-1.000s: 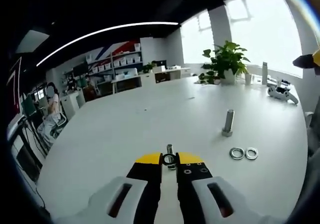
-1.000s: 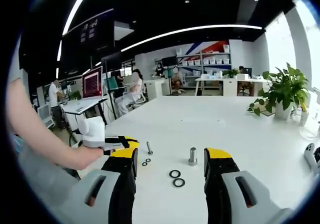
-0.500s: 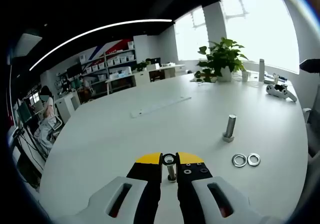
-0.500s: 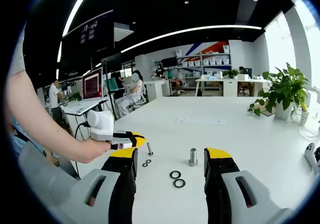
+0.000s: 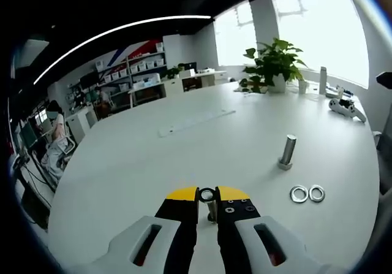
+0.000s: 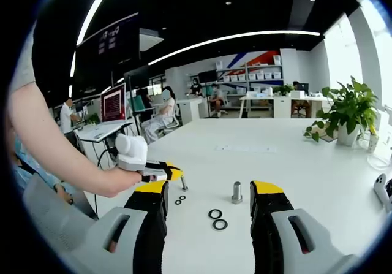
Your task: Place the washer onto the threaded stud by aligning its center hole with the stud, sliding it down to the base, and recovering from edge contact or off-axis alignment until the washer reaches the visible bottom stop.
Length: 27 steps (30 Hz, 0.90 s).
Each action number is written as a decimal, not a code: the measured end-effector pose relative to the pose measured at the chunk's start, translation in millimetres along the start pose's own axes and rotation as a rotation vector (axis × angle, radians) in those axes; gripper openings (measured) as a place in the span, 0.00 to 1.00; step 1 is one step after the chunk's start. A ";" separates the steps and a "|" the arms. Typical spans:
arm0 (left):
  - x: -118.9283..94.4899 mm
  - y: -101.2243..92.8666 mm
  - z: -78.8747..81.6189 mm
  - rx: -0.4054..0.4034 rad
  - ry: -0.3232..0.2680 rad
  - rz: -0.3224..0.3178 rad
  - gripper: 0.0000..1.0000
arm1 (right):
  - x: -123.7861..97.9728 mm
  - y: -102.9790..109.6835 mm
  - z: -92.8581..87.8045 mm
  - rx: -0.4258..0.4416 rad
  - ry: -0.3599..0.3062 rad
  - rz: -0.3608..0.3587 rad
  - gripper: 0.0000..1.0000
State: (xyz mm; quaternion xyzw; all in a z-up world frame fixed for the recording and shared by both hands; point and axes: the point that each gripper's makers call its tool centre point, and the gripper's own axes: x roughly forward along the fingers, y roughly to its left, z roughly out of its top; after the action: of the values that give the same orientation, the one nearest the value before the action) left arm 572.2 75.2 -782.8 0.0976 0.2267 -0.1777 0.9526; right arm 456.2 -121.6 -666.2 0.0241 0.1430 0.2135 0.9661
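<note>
In the left gripper view, the left claw (image 5: 207,195) has its yellow-tipped jaws drawn nearly together, pinching a small dark washer (image 5: 207,194) edge-on between the tips so its hole faces the camera. Directly under the tips, a slim threaded stud (image 5: 212,210) stands on the white counter (image 5: 153,163); whether the washer touches the stud's top cannot be told. Ahead and to the right of the claw stands a thicker grey bolt (image 5: 286,152), upright on its head. Nearer and further right lie two bright washers (image 5: 308,194), side by side and just touching. Far ahead on the right are a potted plant (image 5: 274,64) and a white game controller (image 5: 348,108).

In the right gripper view, the right claw (image 6: 208,195) stands wide open with nothing between its jaws. In the gap between them, ahead on the counter, two dark washers (image 6: 217,219) lie close together, and the grey bolt (image 6: 236,192) stands just beyond them, nearer the right jaw. Beyond the left jaw, a hand (image 6: 119,181) holds the left claw (image 6: 174,173), its tips just over the slim stud (image 6: 183,183). Two small washers (image 6: 179,199) lie beside the stud's base.
</note>
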 end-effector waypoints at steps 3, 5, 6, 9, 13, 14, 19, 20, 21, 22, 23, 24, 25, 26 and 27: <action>1.1 -0.6 -2.1 0.018 0.012 -0.002 0.08 | -0.3 -1.1 -0.3 0.004 0.000 -0.004 0.55; 1.6 -0.9 -1.9 0.015 0.012 -0.003 0.08 | -0.4 -2.4 0.0 0.010 -0.001 -0.007 0.55; 1.7 -0.5 -2.1 0.020 0.015 0.002 0.08 | -0.3 -2.7 0.1 0.012 -0.002 -0.008 0.55; 2.7 -1.6 -3.0 0.014 0.019 0.000 0.08 | 0.0 -3.0 -0.2 0.014 -0.001 -0.009 0.55; 4.3 -4.5 -4.7 0.022 0.031 -0.005 0.08 | 0.0 -2.2 0.2 0.013 -0.002 -0.006 0.55; 4.2 -4.7 -4.6 0.022 0.030 -0.005 0.08 | 0.2 -2.1 0.0 0.014 -0.002 -0.006 0.55; 3.6 -3.7 -7.2 0.013 0.041 0.002 0.08 | -0.2 -3.3 0.0 0.018 -0.002 -0.008 0.55; 3.5 -3.4 -7.4 0.016 0.042 0.002 0.08 | 0.0 -2.9 -0.2 0.020 -0.002 -0.007 0.55; 3.3 -3.1 -7.4 0.019 0.042 0.003 0.08 | 0.0 -3.1 -0.4 0.020 -0.001 -0.007 0.55; 3.2 -3.0 -7.4 0.016 0.041 0.002 0.08 | 0.1 -3.1 -0.4 0.019 -0.001 -0.007 0.55; 3.2 -2.8 -7.7 0.016 0.042 0.003 0.08 | -0.1 -3.3 -0.3 0.020 -0.002 -0.007 0.55; 3.3 -2.6 -8.2 0.019 0.044 0.003 0.08 | 0.0 -3.4 -0.4 0.021 -0.001 -0.008 0.55; 3.3 -2.6 -8.2 0.017 0.044 0.003 0.08 | -0.2 -3.9 -0.6 0.021 -0.001 -0.008 0.55; 3.6 -2.7 -8.3 0.015 0.043 0.002 0.08 | -0.1 -3.8 -0.8 0.024 0.000 -0.008 0.55; 3.7 -3.0 -8.1 0.013 0.042 0.001 0.08 | -0.2 -4.2 -0.9 0.023 0.000 -0.008 0.55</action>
State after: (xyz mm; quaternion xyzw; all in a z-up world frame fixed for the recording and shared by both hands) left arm 570.9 73.6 -792.0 0.1077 0.2457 -0.1768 0.9470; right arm 457.5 -125.5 -667.4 0.0348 0.1455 0.2077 0.9667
